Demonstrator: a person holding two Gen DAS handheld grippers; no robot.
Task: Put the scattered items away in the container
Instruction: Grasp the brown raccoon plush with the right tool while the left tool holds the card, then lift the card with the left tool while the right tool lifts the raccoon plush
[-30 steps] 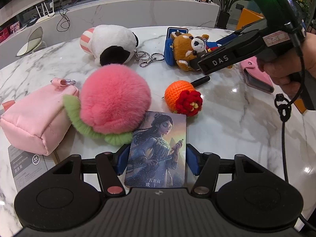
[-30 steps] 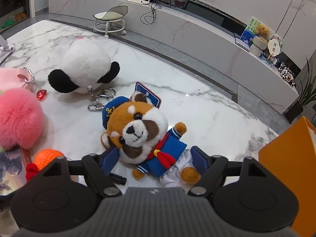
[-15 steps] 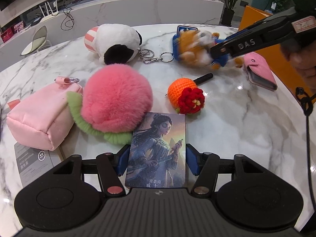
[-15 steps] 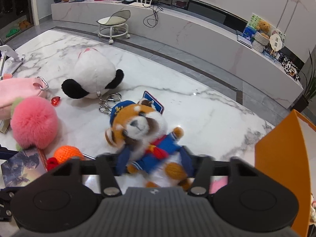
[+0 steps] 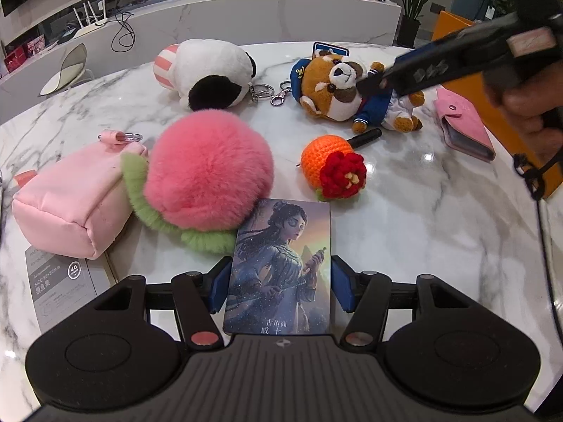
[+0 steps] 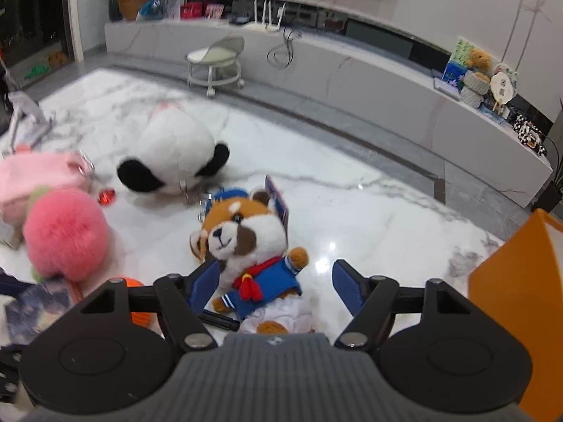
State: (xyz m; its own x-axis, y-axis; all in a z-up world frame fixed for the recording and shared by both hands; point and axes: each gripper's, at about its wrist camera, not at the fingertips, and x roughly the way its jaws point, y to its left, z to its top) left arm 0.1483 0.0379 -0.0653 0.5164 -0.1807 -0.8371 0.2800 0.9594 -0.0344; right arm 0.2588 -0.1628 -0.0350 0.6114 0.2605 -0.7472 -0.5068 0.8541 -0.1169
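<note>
My left gripper (image 5: 279,281) is shut on a picture card (image 5: 279,267) of a woman in blue, held low over the marble table (image 5: 422,239). My right gripper (image 6: 274,281) is open, its blue fingers either side of a red panda plush (image 6: 246,246) in a sailor suit; the left finger touches it, the right is apart. The plush also shows in the left wrist view (image 5: 337,88). The orange container (image 6: 520,299) stands at the right. A pink fluffy peach (image 5: 207,176), a panda plush (image 5: 207,74), a crocheted orange (image 5: 330,165) and a pink pouch (image 5: 70,193) lie scattered.
A pink wallet (image 5: 464,126) lies by the container (image 5: 454,31). A black pen (image 5: 366,137) lies between the orange and the red panda. Key rings (image 5: 271,93) trail from the plushes. A grey booklet (image 5: 52,281) lies under the pouch. A stool (image 6: 216,59) stands beyond the table.
My right gripper was shut on the red panda plush and has opened; the plush has turned and moved a little across the table. The left gripper still holds the card.
</note>
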